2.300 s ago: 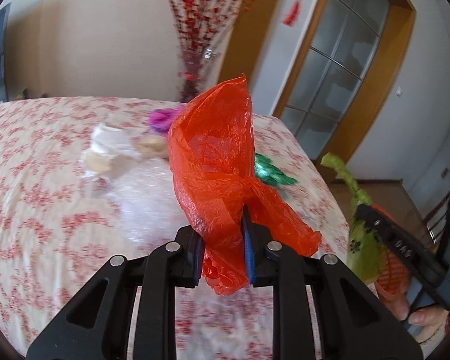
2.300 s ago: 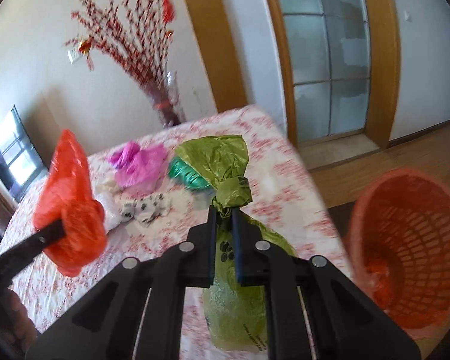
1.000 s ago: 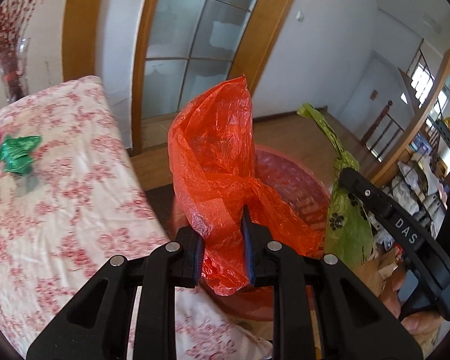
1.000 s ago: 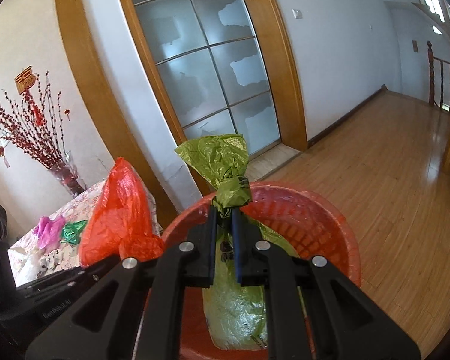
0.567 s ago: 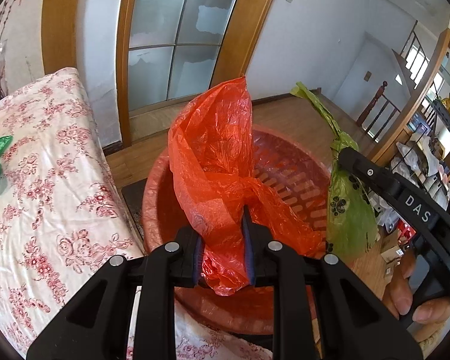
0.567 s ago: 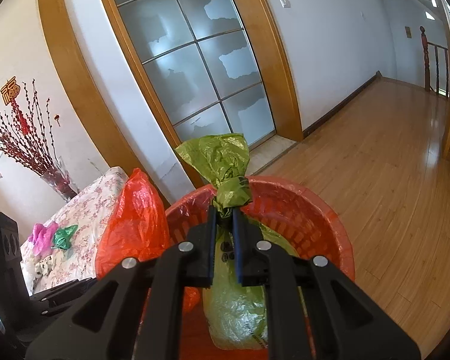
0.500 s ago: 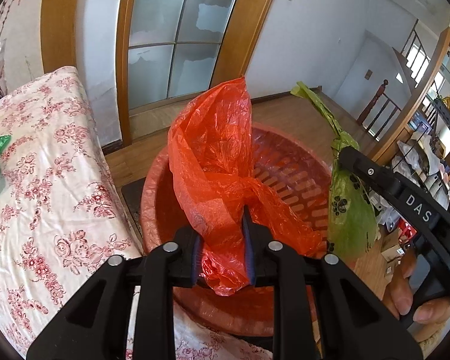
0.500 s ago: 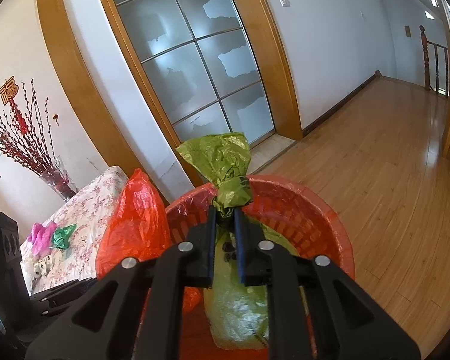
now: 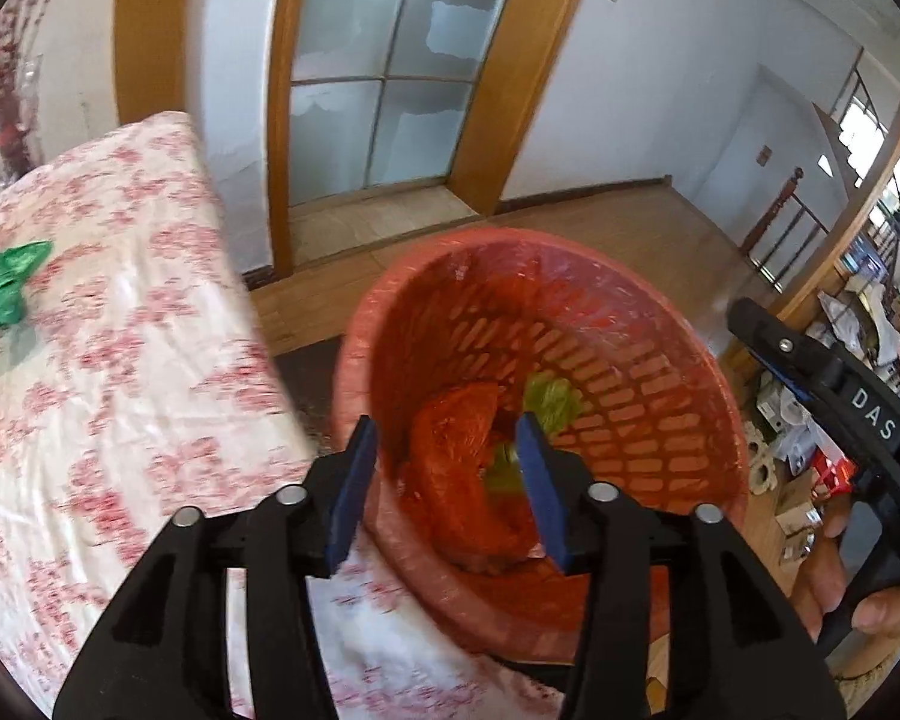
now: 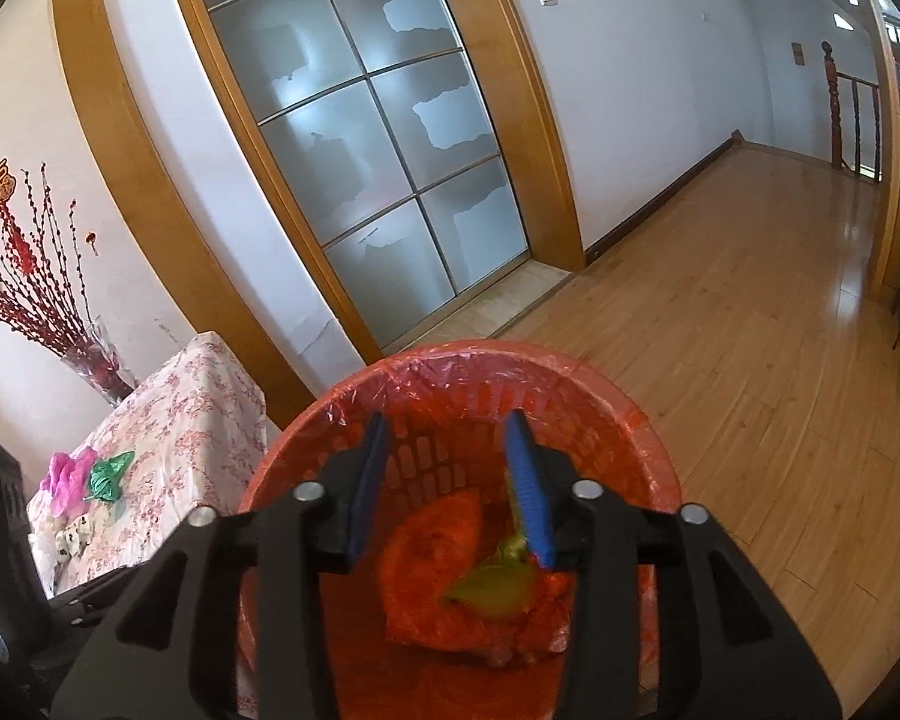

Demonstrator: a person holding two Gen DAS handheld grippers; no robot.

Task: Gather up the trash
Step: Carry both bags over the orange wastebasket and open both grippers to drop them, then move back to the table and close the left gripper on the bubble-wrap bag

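A red plastic basket (image 9: 678, 324) stands on the floor beside the table; it also shows in the right wrist view (image 10: 642, 420). An orange bag (image 9: 456, 450) and a green bag (image 9: 549, 399) lie inside it, as the right wrist view shows for the orange bag (image 10: 432, 546) and the green bag (image 10: 495, 585). My left gripper (image 9: 447, 480) is open and empty above the basket's near rim. My right gripper (image 10: 453, 483) is open and empty over the basket, and it shows at the right of the left wrist view (image 9: 822, 372).
A table with a red-flowered cloth (image 9: 90, 330) stands left of the basket, with a green wrapper (image 9: 3, 285) on it. The right wrist view shows a pink bag (image 10: 66, 477), the green wrapper (image 10: 108, 474) and a vase of red branches (image 10: 99, 366). Wooden floor (image 10: 750, 312) lies to the right.
Both grippers have opened. The orange bag and the green bag have dropped from them into the red basket.
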